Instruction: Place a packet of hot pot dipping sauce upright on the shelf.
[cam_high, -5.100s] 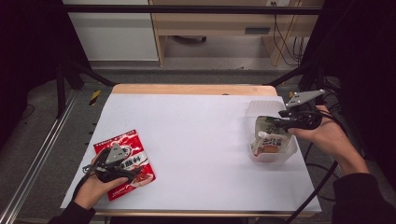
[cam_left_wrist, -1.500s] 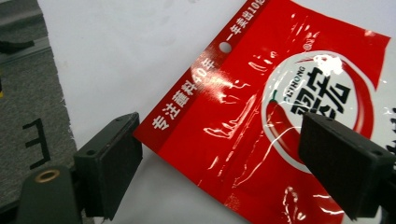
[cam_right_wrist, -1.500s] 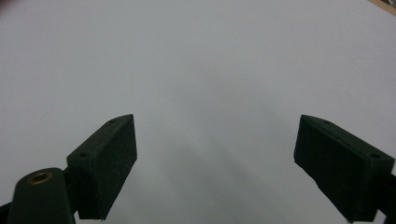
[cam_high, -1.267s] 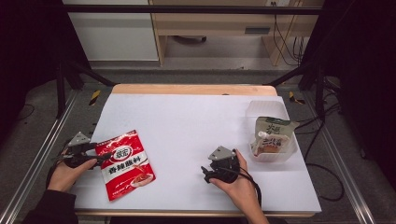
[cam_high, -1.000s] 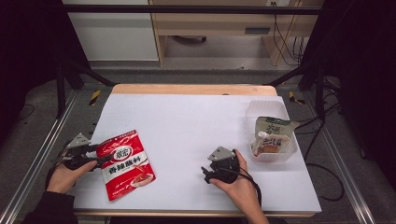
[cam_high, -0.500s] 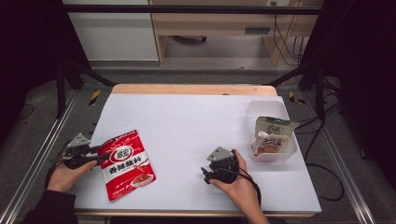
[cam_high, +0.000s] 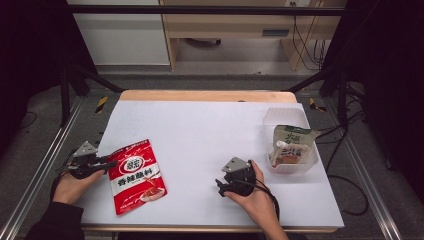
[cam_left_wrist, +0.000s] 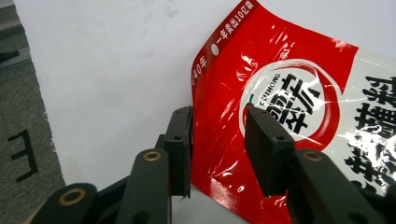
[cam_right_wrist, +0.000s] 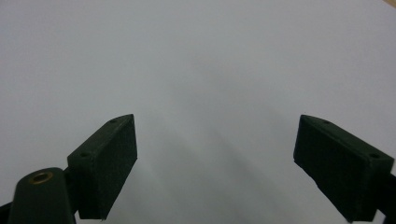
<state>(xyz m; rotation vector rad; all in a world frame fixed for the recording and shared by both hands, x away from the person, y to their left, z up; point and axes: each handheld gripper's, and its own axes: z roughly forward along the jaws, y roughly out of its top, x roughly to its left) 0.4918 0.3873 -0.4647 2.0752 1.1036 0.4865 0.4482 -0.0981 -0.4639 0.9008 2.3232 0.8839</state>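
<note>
A red seasoning packet (cam_high: 136, 175) with white and black print lies flat near the table's front left. My left gripper (cam_high: 106, 163) reaches it from the left. In the left gripper view the packet's (cam_left_wrist: 289, 93) left edge sits between the jaws of that gripper (cam_left_wrist: 218, 114). The jaws have just been closing, but a gap still shows between the pads, which do not press on the packet. My right gripper (cam_high: 220, 186) rests on the bare table at front centre, pointing left. Its jaws (cam_right_wrist: 215, 123) stand wide open with nothing between them.
A clear plastic container (cam_high: 280, 112) at the right edge holds a green and white pouch (cam_high: 291, 144). The white table top (cam_high: 210, 130) stretches between the two hands. Dark floor and metal rails flank the table.
Five seconds ago the left gripper lay over the packet and the right one was at the container. Over the last second both hands have kept still, and the left jaws have narrowed at the packet's edge.
</note>
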